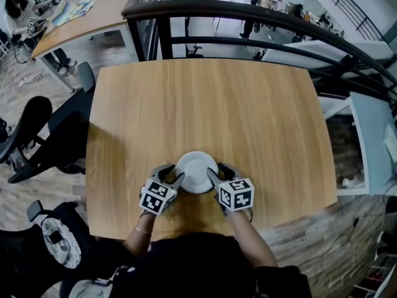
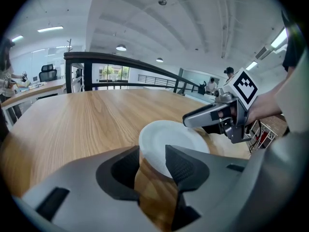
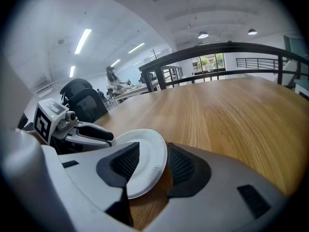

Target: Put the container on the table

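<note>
Head view: container [image 1: 196, 172] sits on the table [image 1: 205, 98]. Left gripper [image 1: 175, 174] and right gripper [image 1: 216, 171] flank it, jaws spread loosely around its rim. Looks like release; next, both should back off the container.

Open-plan office, wooden table [image 1: 205, 92], black swivel chairs [image 1: 56, 138], cluttered desk [image 1: 99, 8] beyond, dark railing [image 1: 236, 8], ceiling strip lights [image 3: 83, 40]

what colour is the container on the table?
The container is plain white, no pattern. The head view shows it best.
</note>
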Demonstrator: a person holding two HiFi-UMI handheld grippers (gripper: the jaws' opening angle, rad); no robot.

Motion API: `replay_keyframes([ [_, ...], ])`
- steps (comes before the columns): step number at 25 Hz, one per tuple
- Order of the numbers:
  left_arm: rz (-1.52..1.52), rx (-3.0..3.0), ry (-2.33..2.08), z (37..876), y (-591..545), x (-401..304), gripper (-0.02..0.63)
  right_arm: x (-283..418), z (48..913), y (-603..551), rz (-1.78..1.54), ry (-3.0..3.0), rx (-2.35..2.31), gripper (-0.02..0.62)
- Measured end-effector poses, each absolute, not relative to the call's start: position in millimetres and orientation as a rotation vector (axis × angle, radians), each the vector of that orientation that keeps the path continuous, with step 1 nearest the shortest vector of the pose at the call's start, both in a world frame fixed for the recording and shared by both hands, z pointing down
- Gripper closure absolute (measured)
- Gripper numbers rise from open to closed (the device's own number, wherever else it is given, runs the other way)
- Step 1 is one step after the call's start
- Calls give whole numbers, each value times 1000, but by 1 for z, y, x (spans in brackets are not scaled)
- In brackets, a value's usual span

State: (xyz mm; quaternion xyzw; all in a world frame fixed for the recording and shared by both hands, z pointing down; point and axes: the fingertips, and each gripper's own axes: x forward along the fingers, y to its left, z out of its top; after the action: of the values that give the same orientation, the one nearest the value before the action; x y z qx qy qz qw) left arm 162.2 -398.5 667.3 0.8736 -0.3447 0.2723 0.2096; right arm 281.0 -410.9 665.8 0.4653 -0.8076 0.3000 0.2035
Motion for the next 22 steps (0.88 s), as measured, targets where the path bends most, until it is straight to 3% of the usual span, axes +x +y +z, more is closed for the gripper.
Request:
replay_keyframes([
  [10,677,2456,-988,645,-399,163,446,282,643,-412,838,-2303,1371,412],
  [16,570,2506,-981,621,-397,171,451,272,611,-413,813,-2401,1379,496],
  [22,486,2567,-992,594,-389,171,557,257,584,-409,779,-2480,1343,540],
])
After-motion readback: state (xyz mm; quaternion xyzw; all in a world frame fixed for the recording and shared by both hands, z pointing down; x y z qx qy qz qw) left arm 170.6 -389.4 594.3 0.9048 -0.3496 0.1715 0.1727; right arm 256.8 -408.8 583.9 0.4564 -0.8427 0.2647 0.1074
